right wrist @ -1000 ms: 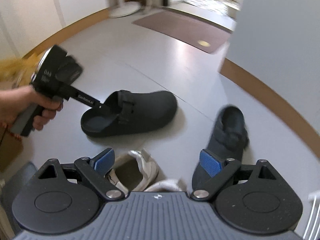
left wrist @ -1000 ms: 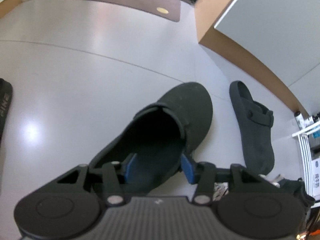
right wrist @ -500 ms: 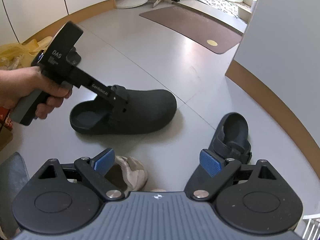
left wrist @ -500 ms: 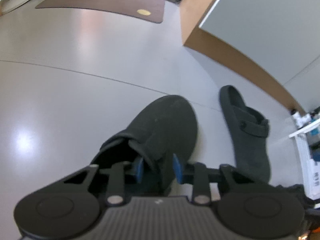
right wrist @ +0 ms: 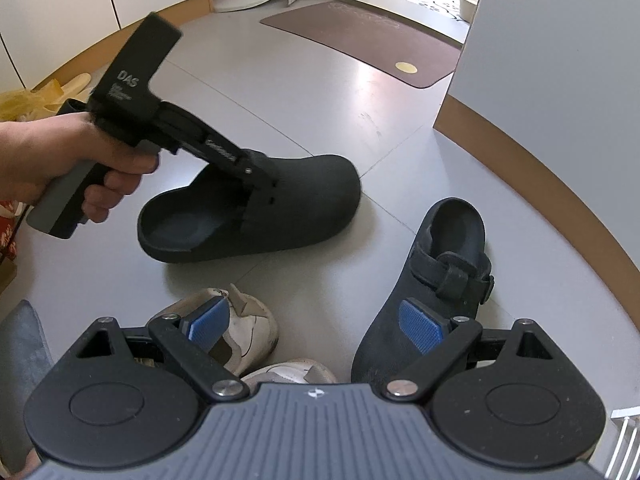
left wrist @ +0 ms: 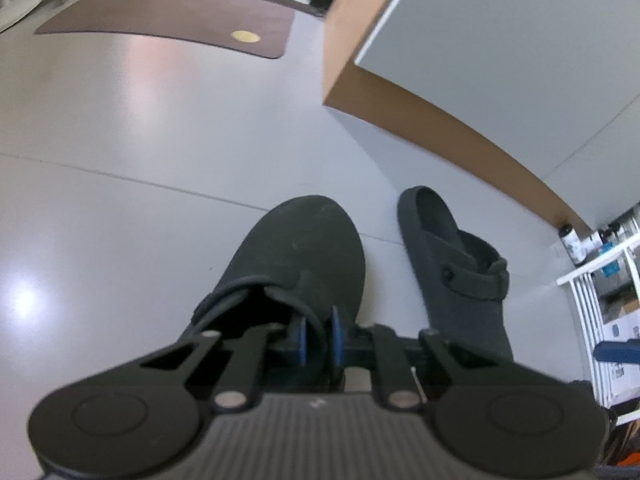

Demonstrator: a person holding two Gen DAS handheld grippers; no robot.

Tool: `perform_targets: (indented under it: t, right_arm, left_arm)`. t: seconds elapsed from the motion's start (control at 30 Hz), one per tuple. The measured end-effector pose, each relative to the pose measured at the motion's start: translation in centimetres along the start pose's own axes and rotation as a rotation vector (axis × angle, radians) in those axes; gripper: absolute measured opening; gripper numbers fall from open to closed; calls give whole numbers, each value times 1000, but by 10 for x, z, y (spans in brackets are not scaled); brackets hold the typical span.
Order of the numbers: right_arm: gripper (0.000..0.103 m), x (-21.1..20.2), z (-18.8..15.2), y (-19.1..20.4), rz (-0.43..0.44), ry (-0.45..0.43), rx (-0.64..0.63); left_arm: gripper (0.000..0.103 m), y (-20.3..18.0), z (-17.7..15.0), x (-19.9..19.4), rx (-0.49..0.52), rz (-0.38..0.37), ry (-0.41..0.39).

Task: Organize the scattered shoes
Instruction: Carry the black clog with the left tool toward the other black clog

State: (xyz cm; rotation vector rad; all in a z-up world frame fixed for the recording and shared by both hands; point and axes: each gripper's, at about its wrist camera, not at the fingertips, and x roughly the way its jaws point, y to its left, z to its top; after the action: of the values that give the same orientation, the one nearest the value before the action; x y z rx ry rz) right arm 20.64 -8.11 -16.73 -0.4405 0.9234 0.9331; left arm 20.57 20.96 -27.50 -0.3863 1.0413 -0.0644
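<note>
the left hand-held gripper, its jaws just drawn in, pinches the strap edge of a black clog on the grey floor. the right hand-held gripper hangs released above white sneakers, beside the second clog.

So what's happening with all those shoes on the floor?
A person is tidying shoes with a gripping tool in each hand. The left tool has just been closing and now pinches the strap edge of a black clog, which rests on the grey floor. The matching clog lies to its right, pointing the other way. The right tool is open and holds nothing, hovering above a pair of white sneakers. Nothing looks lined up yet.
</note>
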Motion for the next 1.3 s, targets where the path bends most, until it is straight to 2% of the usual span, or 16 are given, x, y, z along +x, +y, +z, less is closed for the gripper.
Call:
perform_targets:
  t: [0.23, 0.3, 0.37, 0.43, 0.5, 0.53, 0.8, 0.83, 0.9, 0.93, 1.07, 1.13, 1.3]
  right_arm:
    - [95, 13, 8, -4, 9, 15, -46]
    - [95, 19, 13, -8, 15, 21, -67]
    - [95, 25, 18, -13, 15, 26, -82]
    - [95, 34, 24, -18, 24, 35, -102]
    - [95, 42, 27, -20, 38, 42, -129]
    - [95, 45, 29, -20, 46, 45, -149]
    - [95, 85, 44, -17, 120, 59, -333]
    - [95, 87, 45, -17, 135, 49, -360]
    - [95, 94, 47, -16, 167, 19, -442]
    - [95, 98, 47, -16, 168, 15, -477]
    - [94, 111, 51, -17, 188, -4, -585]
    - [90, 121, 54, -15, 200, -2, -672]
    - [89, 137, 55, -3, 198, 24, -889]
  left_arm:
    - [13, -13, 8, 23, 4, -62, 32]
    - [19, -15, 11, 29, -10, -56, 48]
    - [21, -16, 13, 30, -17, -39, 48]
    - [28, -17, 12, 26, -3, -40, 42]
    - [42, -16, 9, 20, 10, -21, 24]
    - [44, -15, 7, 15, 10, -13, 10]
    - [46, 9, -8, -13, -32, 33, -35]
    - [48, 13, -9, -16, -32, 46, -40]
    - [63, 16, -10, -21, -26, 65, -51]
    - [64, 19, -10, -24, -28, 76, -63]
    - [64, 31, -13, -32, -80, 65, -93]
    - [64, 35, -15, -33, -108, 62, -98]
    - [64, 42, -20, -35, -131, 78, -99]
